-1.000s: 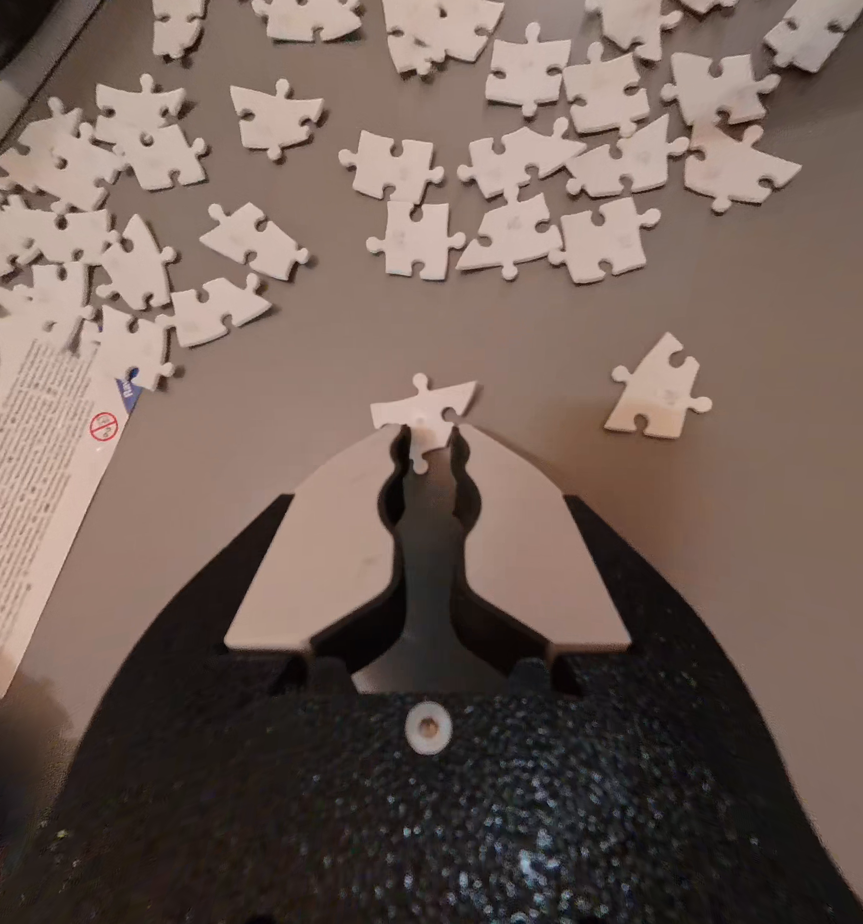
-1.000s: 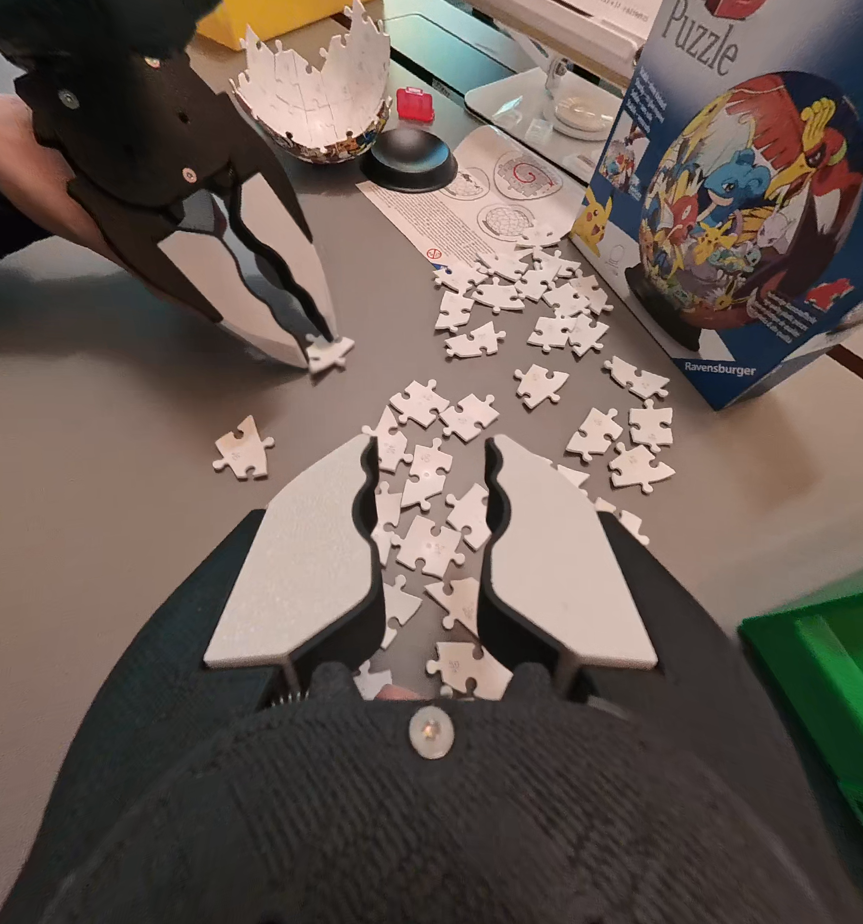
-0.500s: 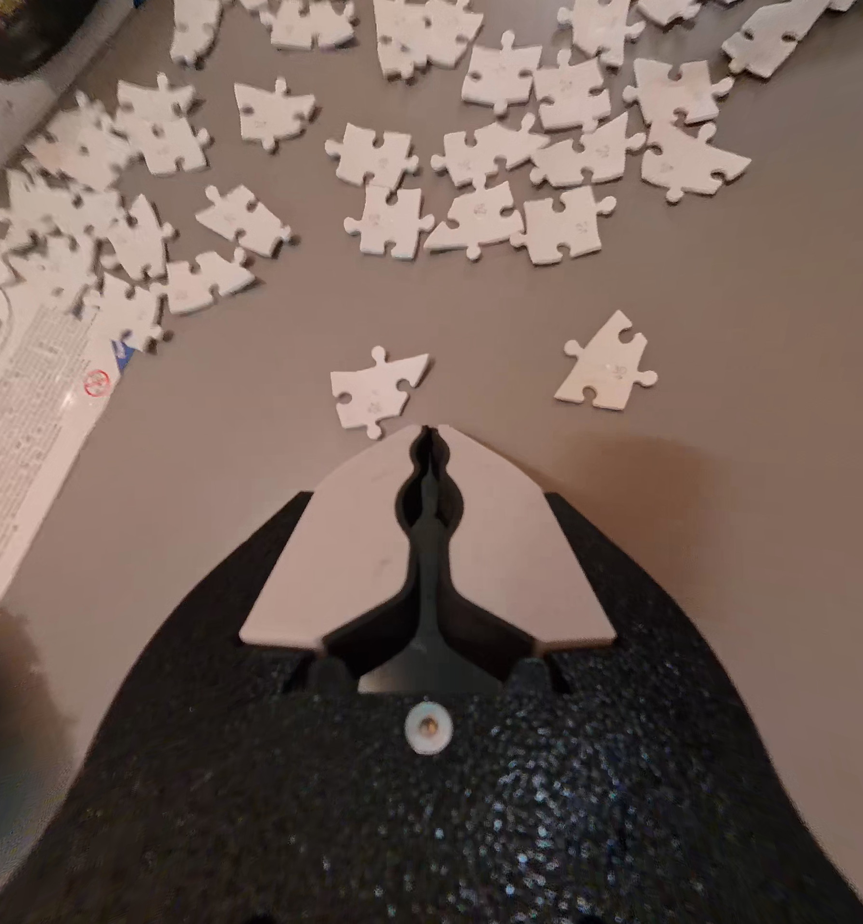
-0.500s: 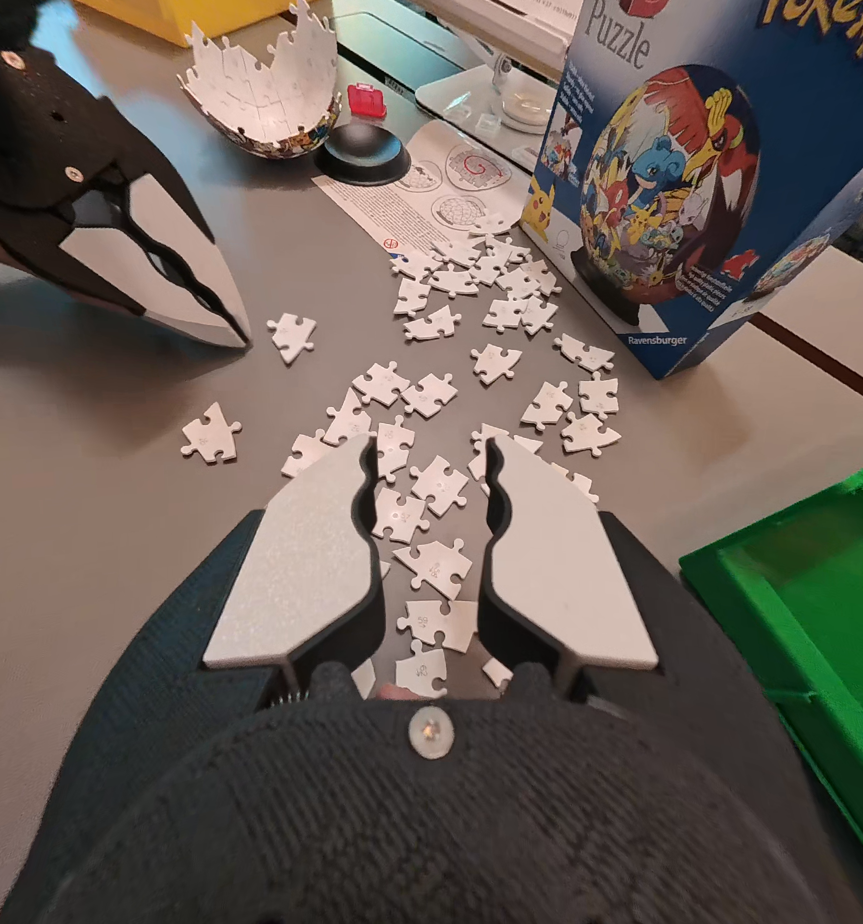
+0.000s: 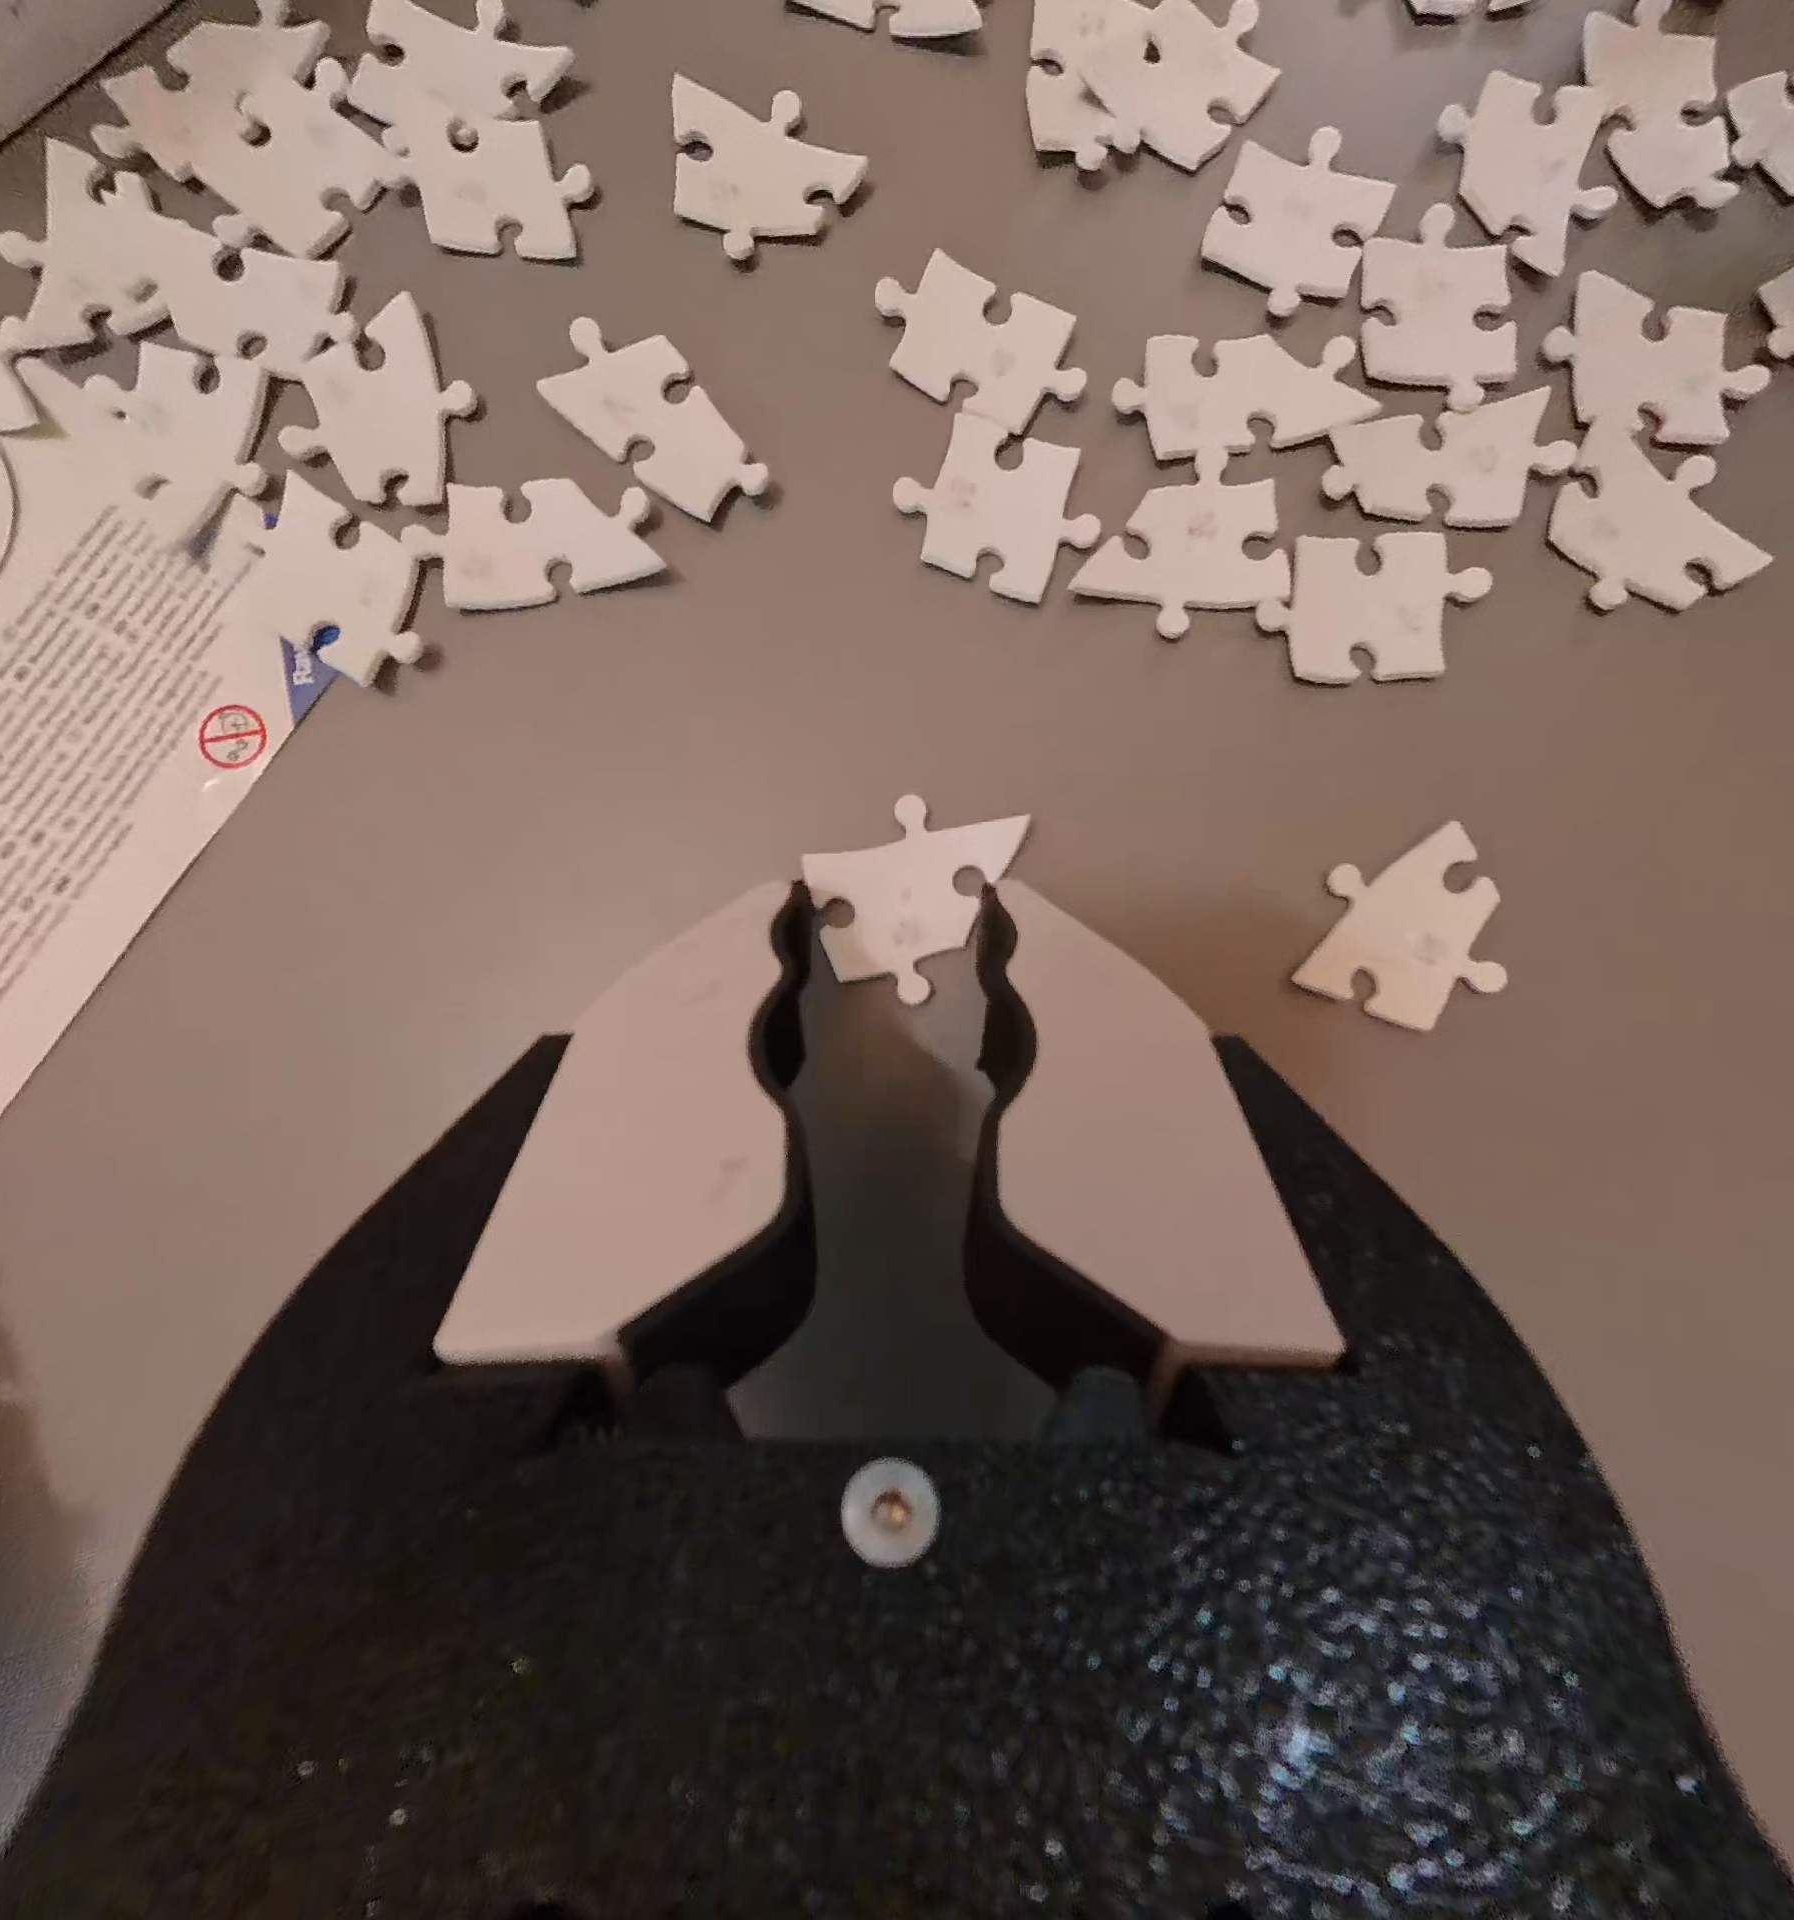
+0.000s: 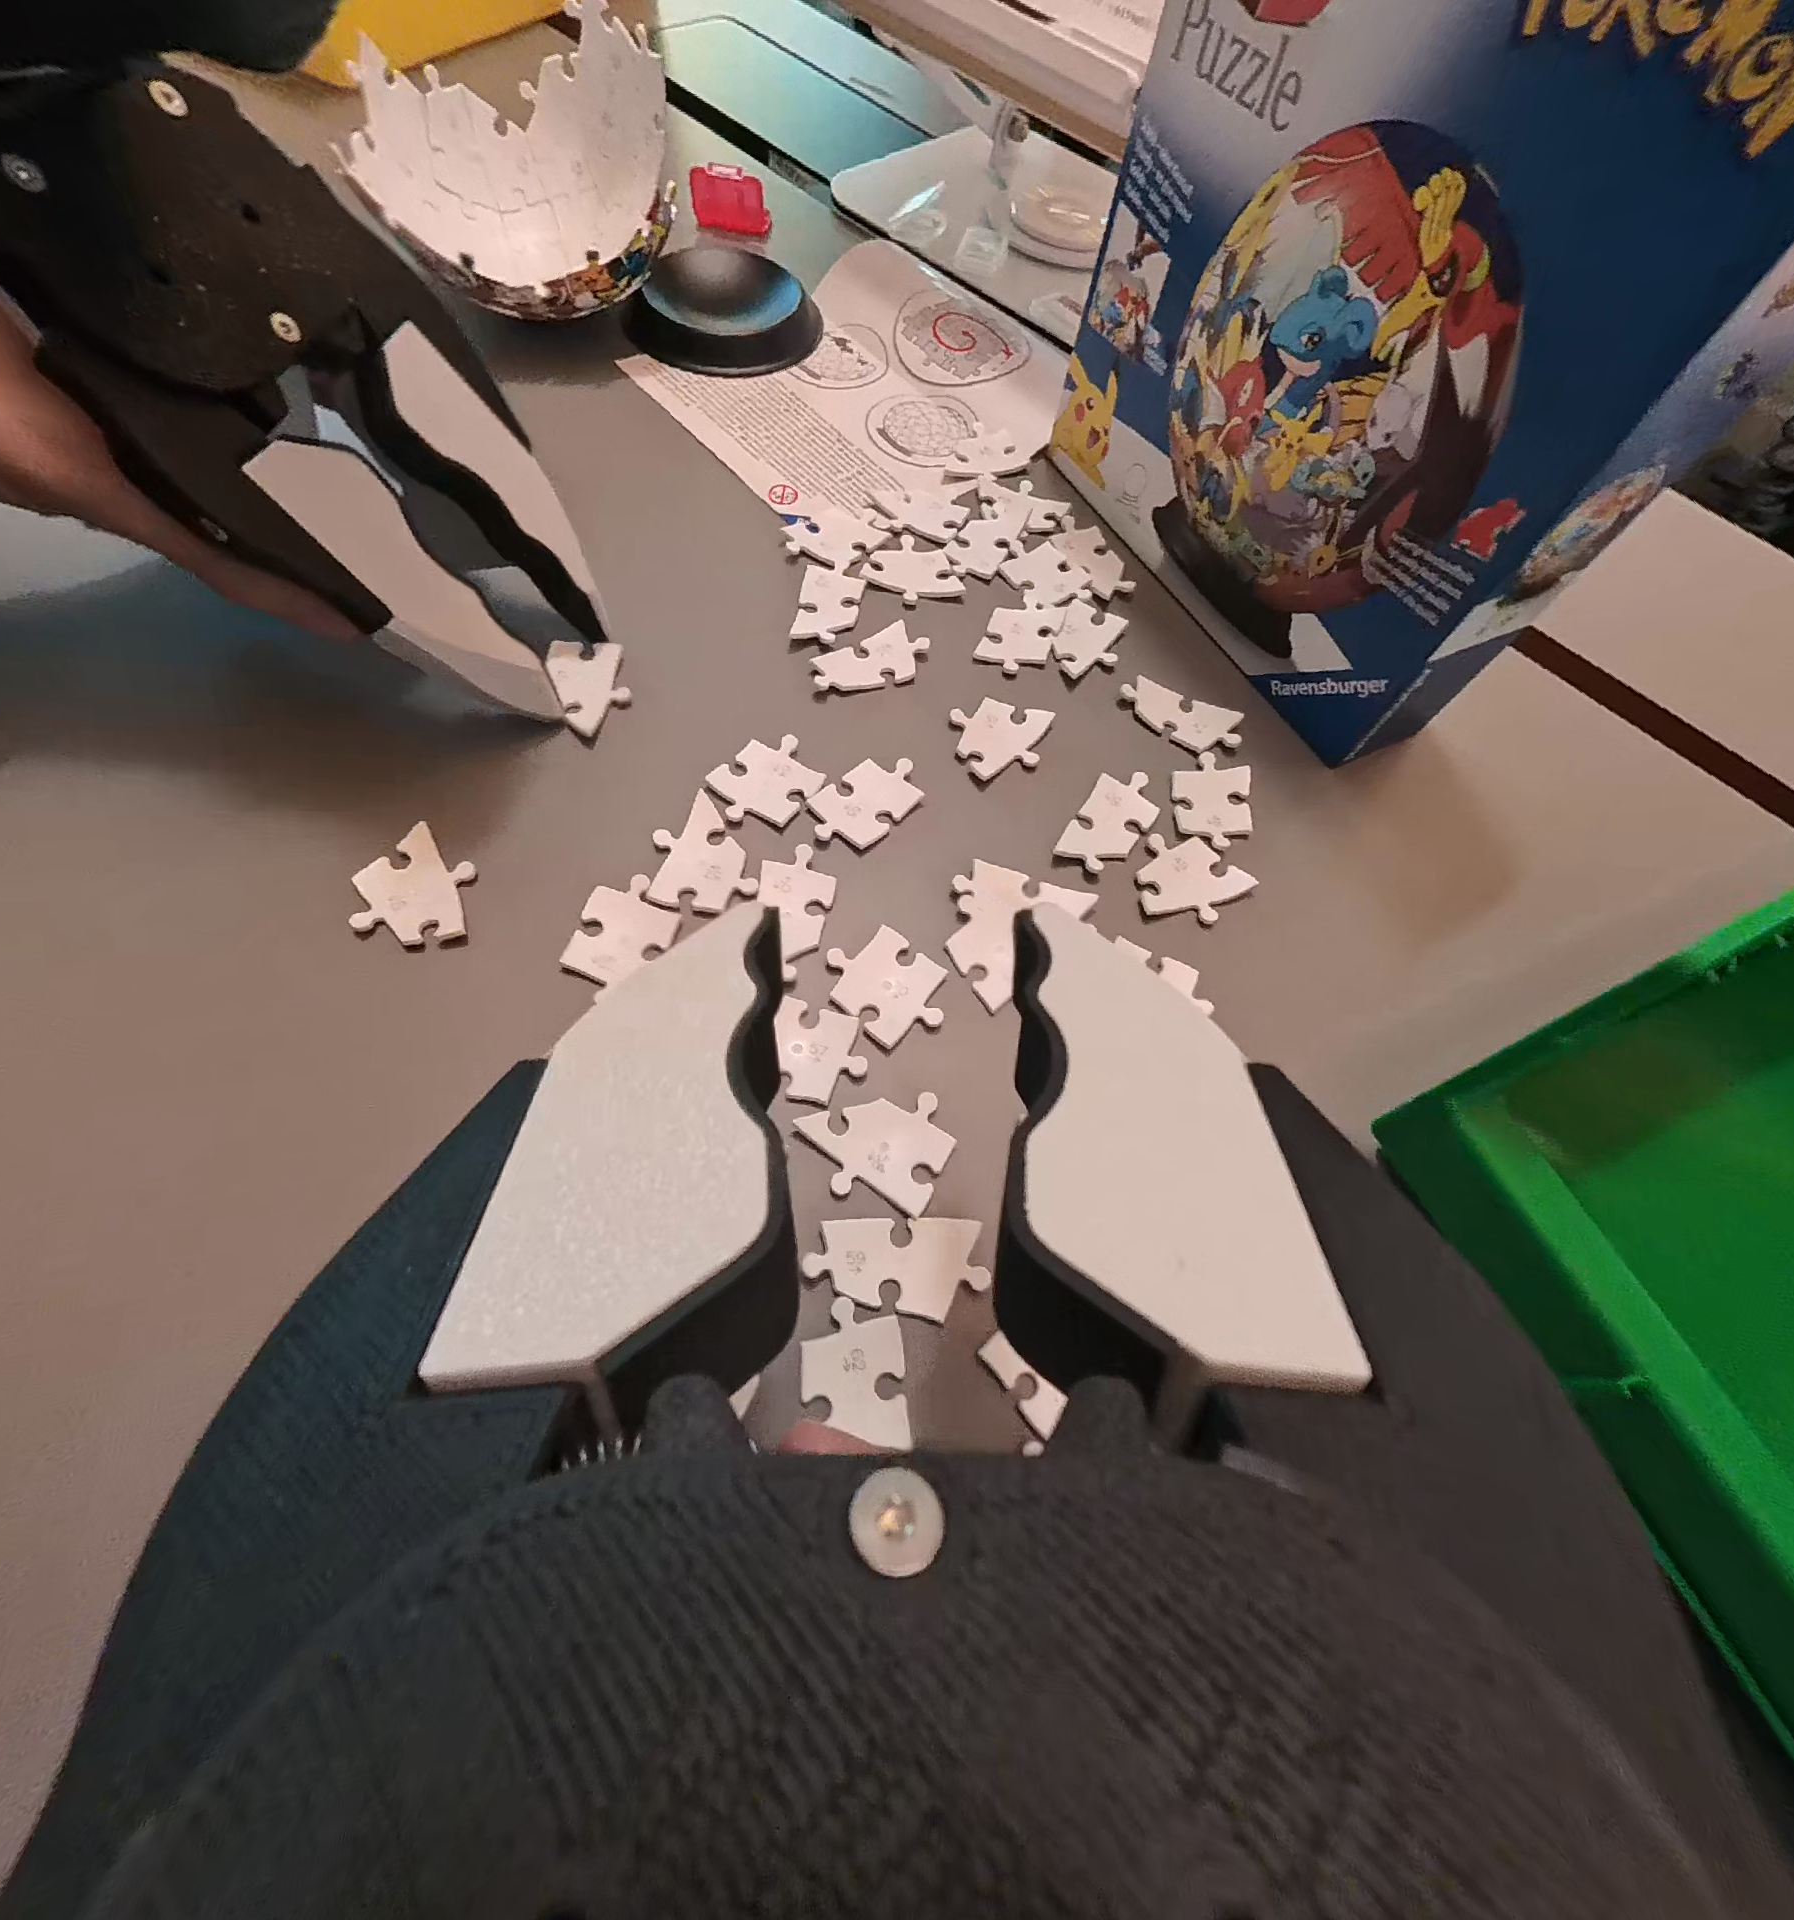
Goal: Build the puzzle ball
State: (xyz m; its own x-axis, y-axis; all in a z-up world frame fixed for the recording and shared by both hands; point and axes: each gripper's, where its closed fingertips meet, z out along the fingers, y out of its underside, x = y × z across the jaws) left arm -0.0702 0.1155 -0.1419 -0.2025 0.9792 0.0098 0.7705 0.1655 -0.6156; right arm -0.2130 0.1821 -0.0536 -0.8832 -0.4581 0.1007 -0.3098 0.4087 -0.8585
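My left gripper (image 5: 898,894) is low over the grey table (image 5: 664,748). Its fingertips (image 5: 1007,904) touch both side edges of a white puzzle piece (image 5: 903,914) that lies flat. The right wrist view shows the same contact, left gripper (image 6: 576,675) on the piece (image 6: 586,681). My right gripper (image 6: 893,925) is open and holds nothing, hovering over several loose white pieces (image 6: 882,1143). The half-built puzzle ball shell (image 6: 519,187) stands at the far left behind the left gripper.
A single loose piece (image 5: 1402,935) lies right of the left gripper. Many white pieces (image 5: 1236,416) are spread beyond it. An instruction leaflet (image 5: 62,748) lies at the left. The puzzle box (image 6: 1392,364), a black stand (image 6: 721,312) and a green tray (image 6: 1651,1195) are in the right wrist view. My right fingertips sit around 20 centimetres from my left ones. To reach the half-built puzzle ball shell (image 6: 519,187) in a straight line is about 25 centimetres for my left fingers, about 40 centimetres for my right.
My left gripper pinched the piece's lower edge, lost it and shut on air with the piece lying ahead. It has since reopened, moved forward and now spans the piece's width. The right gripper stayed open.
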